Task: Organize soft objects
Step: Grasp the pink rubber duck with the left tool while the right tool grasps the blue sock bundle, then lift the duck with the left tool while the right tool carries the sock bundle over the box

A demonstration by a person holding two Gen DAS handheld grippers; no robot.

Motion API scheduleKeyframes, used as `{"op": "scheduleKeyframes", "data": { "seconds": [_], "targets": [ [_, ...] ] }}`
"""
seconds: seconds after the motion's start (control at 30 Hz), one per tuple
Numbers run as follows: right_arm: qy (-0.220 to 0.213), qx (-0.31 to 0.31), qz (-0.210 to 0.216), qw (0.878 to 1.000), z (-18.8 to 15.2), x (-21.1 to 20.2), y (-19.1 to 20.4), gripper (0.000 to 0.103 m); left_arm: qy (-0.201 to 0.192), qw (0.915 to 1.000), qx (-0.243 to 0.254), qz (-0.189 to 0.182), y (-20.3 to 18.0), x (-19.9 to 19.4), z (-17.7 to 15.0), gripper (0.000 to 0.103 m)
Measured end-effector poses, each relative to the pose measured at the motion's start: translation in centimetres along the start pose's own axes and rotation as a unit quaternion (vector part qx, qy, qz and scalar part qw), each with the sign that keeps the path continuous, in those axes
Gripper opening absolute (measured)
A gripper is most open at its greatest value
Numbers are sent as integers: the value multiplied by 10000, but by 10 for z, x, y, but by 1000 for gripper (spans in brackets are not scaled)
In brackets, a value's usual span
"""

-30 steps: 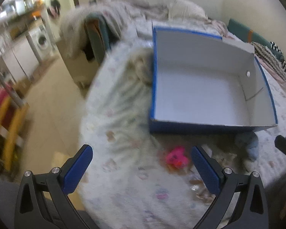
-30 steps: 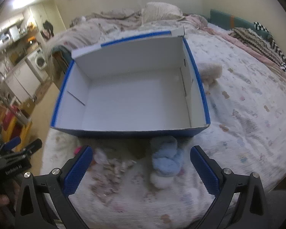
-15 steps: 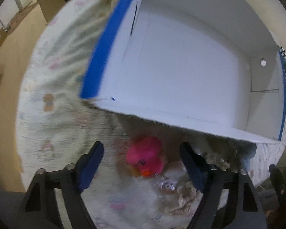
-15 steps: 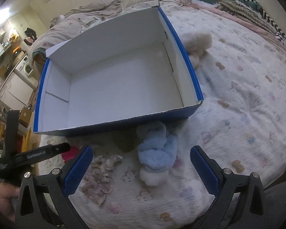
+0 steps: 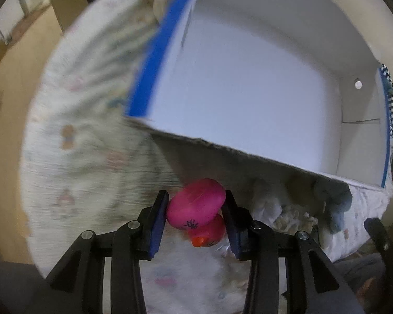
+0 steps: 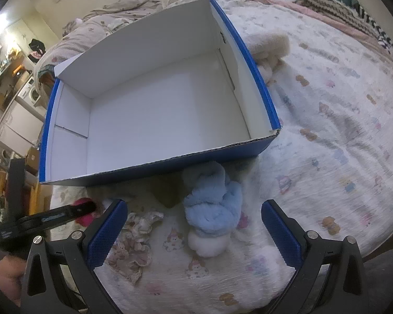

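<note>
A pink rubber duck (image 5: 196,206) lies on the patterned bedspread just in front of the white, blue-edged cardboard box (image 5: 249,78). My left gripper (image 5: 196,196) points down at it, its jaws closing, both blue pads against the duck's sides. The right wrist view shows that gripper (image 6: 65,212) from the side, with the duck (image 6: 85,219) behind it. My right gripper (image 6: 194,205) stands open above a light-blue and white plush toy (image 6: 214,204) near the box's (image 6: 157,110) front wall, with its pads well apart from the toy.
A frilly beige cloth (image 6: 133,238) lies between the two grippers. A cream plush (image 6: 269,44) rests against the box's right side. Pillows and blankets are piled at the bed's far end. The bed's edge and the floor lie to the left. A hand (image 6: 7,269) holds the left gripper.
The left gripper dropped towards the pink duck and its jaws came in from wide apart onto the duck's sides. The right gripper sank slightly towards the blue plush and stayed open.
</note>
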State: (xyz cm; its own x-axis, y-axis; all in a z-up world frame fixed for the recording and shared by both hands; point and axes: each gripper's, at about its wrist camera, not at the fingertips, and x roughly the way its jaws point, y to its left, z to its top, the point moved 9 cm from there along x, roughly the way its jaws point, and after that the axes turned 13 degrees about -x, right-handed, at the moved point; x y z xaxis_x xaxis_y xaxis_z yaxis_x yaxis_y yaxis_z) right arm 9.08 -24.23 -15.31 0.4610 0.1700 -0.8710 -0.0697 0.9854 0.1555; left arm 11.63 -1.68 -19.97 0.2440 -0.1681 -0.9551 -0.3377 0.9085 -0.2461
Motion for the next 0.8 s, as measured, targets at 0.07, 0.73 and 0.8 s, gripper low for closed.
{"op": "scheduleKeyframes", "data": {
  "seconds": [0.07,0.73,0.8],
  "targets": [
    [19,105,117,9999,-1,0,-5,103,-204,9997,27,120,6,-14,0,38],
    [1023,248,162,9943,-17,60,2,89,-365,9992,-131,135,27,-38,2,38],
    [1067,64,-17,9943,-16,66,7,63,-376,9991,-106,136,28,-38,1,38]
  ]
}}
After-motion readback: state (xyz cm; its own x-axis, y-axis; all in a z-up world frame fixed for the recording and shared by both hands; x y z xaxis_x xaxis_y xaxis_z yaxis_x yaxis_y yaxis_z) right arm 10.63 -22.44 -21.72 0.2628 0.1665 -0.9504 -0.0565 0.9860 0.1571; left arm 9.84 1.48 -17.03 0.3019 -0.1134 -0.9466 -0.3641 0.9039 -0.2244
